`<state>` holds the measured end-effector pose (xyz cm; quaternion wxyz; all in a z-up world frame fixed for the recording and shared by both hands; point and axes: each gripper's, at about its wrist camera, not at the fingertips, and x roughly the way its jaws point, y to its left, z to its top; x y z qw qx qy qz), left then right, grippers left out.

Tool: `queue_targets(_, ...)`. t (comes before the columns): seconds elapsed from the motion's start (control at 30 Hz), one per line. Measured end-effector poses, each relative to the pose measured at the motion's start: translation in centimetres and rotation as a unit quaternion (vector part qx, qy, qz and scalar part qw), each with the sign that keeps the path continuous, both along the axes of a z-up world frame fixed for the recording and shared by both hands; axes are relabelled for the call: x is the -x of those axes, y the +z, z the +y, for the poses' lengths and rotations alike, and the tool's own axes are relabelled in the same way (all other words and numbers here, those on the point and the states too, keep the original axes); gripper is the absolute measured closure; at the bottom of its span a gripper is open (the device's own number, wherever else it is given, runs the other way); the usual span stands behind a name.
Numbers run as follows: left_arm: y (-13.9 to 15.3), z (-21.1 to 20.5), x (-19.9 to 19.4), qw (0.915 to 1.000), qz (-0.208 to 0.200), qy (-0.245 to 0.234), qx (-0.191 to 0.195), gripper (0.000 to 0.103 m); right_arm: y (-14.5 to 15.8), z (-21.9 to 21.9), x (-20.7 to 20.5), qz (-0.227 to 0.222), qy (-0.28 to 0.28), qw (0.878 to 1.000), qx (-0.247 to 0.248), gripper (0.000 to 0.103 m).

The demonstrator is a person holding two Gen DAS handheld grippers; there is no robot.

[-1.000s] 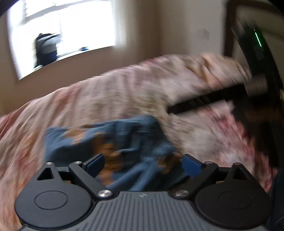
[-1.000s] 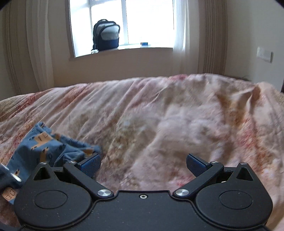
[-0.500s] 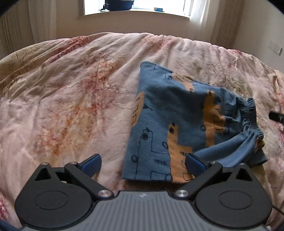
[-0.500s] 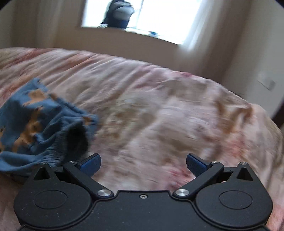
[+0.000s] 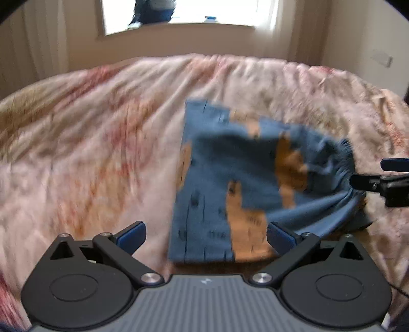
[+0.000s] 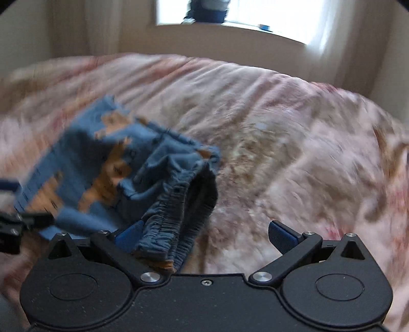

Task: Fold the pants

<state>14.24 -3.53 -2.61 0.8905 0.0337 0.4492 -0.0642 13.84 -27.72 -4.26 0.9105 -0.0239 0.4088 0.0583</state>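
Observation:
Small blue pants [image 5: 230, 184] with orange animal prints lie folded on the pink floral bedspread [image 5: 89, 153]. The elastic waistband [image 6: 184, 204] bunches at their right end. My left gripper [image 5: 205, 236] is open at the pants' near edge, its right finger beside the cloth. My right gripper [image 6: 204, 236] is open at the waistband, which lies against its left finger. The right gripper's fingers [image 5: 370, 182] show at the right edge of the left wrist view, touching the waistband. The left gripper's fingers [image 6: 30, 219] show at the left edge of the right wrist view. Both views are blurred.
The bedspread [image 6: 294, 153] covers the whole bed. A window with a dark backpack [image 5: 153, 12] on its sill is on the far wall, with curtains at both sides. A wall switch [image 5: 382, 60] is at the right.
Both grippers have moved in low toward the pants. The right gripper has come up against the waistband. Both stay open.

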Motion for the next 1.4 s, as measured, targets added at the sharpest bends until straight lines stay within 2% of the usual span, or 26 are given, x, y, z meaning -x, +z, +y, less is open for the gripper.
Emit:
queue_targets(0.13,1.4,-1.1,-3.4,0.9988,-0.028,-0.037,-0.016,0.0,1.6,-0.8,-0.9,-0.074,-0.023,0.996,-0.048,0.001)
queue_targets(0.23,0.4,-2.0,-7.0,0.9971,-0.052,-0.041,-0.039,0.0,0.7,0.0,-4.1,-0.073,-0.014,0.995,-0.064,0.001)
queue_targets(0.33,-2.1,-1.0,-9.7,0.9983,-0.047,-0.017,-0.029,0.0,-2.1,0.9,-6.1,-0.037,-0.009,0.999,-0.005,0.001)
queue_targets(0.37,-3.0,-0.3,-10.2,0.999,-0.04,-0.002,-0.019,0.0,-2.9,0.9,-6.3,-0.033,-0.005,0.999,0.02,0.001)
queue_targets(0.4,-3.7,0.7,-10.5,0.9995,-0.029,0.008,0.012,0.0,-3.3,0.5,-6.3,-0.036,-0.005,0.999,0.028,0.001)
queue_targets(0.47,-3.9,2.0,-10.7,0.9979,-0.02,0.027,0.055,0.0,-3.0,-1.0,-6.1,-0.034,-0.026,0.999,-0.007,0.001)
queue_targets(0.5,-3.6,2.2,-10.8,0.9976,-0.016,0.033,0.059,0.0,-2.5,-1.6,-6.2,-0.034,-0.044,0.998,-0.032,0.001)
queue_targets(0.6,-2.8,2.3,-10.4,0.997,-0.01,0.05,0.057,0.0,-1.4,-2.6,-5.6,-0.06,-0.074,0.993,-0.064,0.0)
queue_targets(0.67,-2.3,2.5,-9.8,0.9969,-0.008,0.046,0.063,0.0,-1.2,-3.2,-4.9,-0.065,-0.06,0.991,-0.102,0.0)
queue_targets(0.77,-1.9,2.8,-8.9,0.9965,0.002,0.04,0.073,0.0,-1.8,-3.5,-5.2,-0.042,-0.039,0.983,-0.173,0.0)
queue_targets(0.83,-2.0,2.9,-8.5,0.9959,0.007,0.042,0.08,0.0,-2.4,-3.4,-5.7,-0.028,-0.031,0.979,-0.198,0.0)
queue_targets(1.1,-2.3,2.4,-8.4,0.9966,0.019,0.038,0.071,0.0,-3.4,-3.1,-6.0,-0.016,-0.043,0.98,-0.195,0.0)
queue_targets(1.4,-2.7,2.4,-8.6,0.9965,0.027,0.038,0.069,0.0,-3.7,-3.9,-7.3,-0.035,-0.029,0.977,-0.208,0.0)
